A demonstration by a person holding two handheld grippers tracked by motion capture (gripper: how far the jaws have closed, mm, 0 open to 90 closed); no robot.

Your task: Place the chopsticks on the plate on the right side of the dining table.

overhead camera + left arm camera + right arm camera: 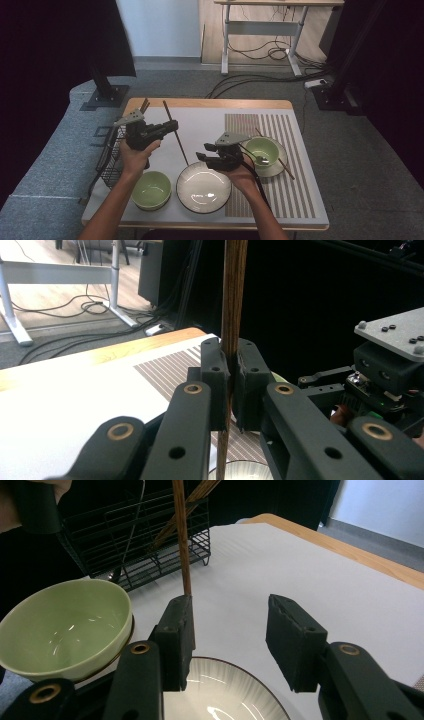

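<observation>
My left gripper point(171, 127) is lifted over the table's left part, shut on a long dark wooden chopstick point(176, 134) that slants down toward the white plate point(203, 188). In the left gripper view the pads point(218, 371) pinch the chopstick point(233, 300), which stands upright between them. My right gripper point(203, 153) hovers above the plate's far rim, open, with nothing between its jaws point(230, 625). The chopstick point(182, 540) ends just beyond its left jaw. A green bowl point(151, 189) sits left of the plate.
A black wire rack point(111, 157) with more chopsticks point(145, 105) hangs at the table's left edge. A second green bowl point(261, 149) on a saucer holds a spoon point(256, 157) at the right, on the striped mat point(295, 165). Another chopstick point(287, 169) lies beside it.
</observation>
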